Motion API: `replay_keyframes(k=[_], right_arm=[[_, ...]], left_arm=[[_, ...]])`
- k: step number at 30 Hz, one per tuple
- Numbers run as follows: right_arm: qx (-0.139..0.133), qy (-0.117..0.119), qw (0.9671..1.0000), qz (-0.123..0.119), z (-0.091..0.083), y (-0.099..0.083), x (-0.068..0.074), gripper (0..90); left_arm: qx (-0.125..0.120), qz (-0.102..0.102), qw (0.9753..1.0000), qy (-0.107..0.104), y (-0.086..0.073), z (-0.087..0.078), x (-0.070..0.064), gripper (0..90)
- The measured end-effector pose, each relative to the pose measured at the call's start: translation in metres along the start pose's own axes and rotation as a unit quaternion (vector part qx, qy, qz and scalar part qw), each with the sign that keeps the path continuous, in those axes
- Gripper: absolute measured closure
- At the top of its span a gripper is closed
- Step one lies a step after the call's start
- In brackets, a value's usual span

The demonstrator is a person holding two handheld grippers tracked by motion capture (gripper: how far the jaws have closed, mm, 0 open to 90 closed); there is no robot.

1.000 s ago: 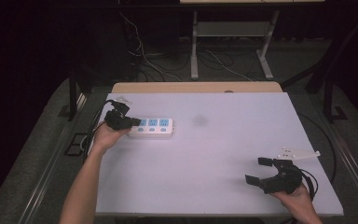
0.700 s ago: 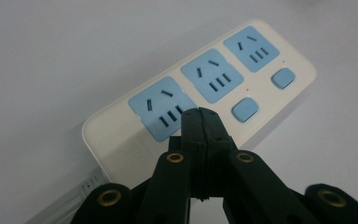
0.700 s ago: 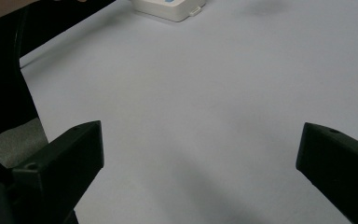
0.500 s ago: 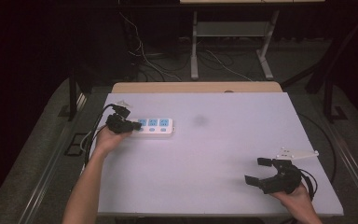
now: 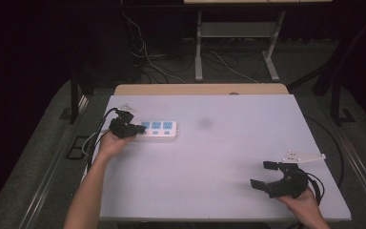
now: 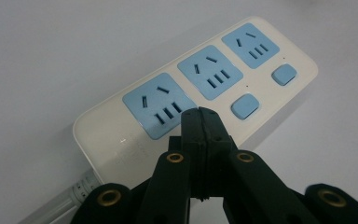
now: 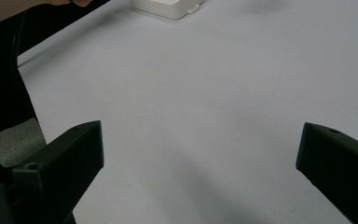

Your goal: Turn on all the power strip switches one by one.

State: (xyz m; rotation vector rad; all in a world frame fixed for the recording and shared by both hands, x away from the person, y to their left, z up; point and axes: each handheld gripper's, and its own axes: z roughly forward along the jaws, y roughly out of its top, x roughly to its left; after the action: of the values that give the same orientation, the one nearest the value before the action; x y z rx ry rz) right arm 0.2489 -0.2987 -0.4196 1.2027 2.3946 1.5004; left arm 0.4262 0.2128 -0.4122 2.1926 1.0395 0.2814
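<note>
Though rigid and light, power strip point(image 6: 200, 93) likely slides: left tool point(image 6: 199, 114) pinched empty above it, right tool point(image 5: 266, 175) wide, empty.

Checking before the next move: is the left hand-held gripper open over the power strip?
No, the left hand-held gripper has its jaws pressed together, tips over the power strip.

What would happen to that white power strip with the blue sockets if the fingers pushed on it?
The power strip would probably slide rather than tip or roll: it lies flat and low on the smooth white table. Its hard-looking shell seems stiff, not floppy. The cord leaving one end may drag and swing it sideways.
</note>
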Motion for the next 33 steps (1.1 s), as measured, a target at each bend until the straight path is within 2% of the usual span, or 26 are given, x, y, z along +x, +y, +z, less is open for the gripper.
replay_keyframes(k=[8,18,23,27,30,33], right_arm=[[0.000,-0.001,1.0000,0.000,0.000,0.000,0.000,0.5],[-0.001,-0.002,1.0000,-0.001,-0.002,0.000,-0.001,0.5],[-0.003,-0.003,1.0000,0.000,-0.003,0.000,-0.001,0.5],[-0.007,-0.006,1.0000,0.000,-0.005,0.000,-0.002,0.5],[-0.008,-0.007,0.9999,0.000,-0.005,0.000,-0.002,0.5],[-0.008,-0.008,0.9999,0.001,-0.006,0.000,-0.002,0.5]], left_arm=[[-0.002,-0.009,0.9998,-0.019,-0.002,0.001,0.005,89.2],[-0.009,-0.048,0.9971,-0.058,-0.006,0.002,0.017,89.5],[-0.001,-0.038,0.9979,-0.052,-0.004,0.003,0.016,89.6],[-0.003,-0.048,0.9976,-0.050,-0.005,0.003,0.015,89.4],[0.001,-0.043,0.9981,-0.044,-0.003,0.003,0.014,89.3],[-0.001,-0.045,0.9979,-0.045,-0.003,0.003,0.014,89.3]])
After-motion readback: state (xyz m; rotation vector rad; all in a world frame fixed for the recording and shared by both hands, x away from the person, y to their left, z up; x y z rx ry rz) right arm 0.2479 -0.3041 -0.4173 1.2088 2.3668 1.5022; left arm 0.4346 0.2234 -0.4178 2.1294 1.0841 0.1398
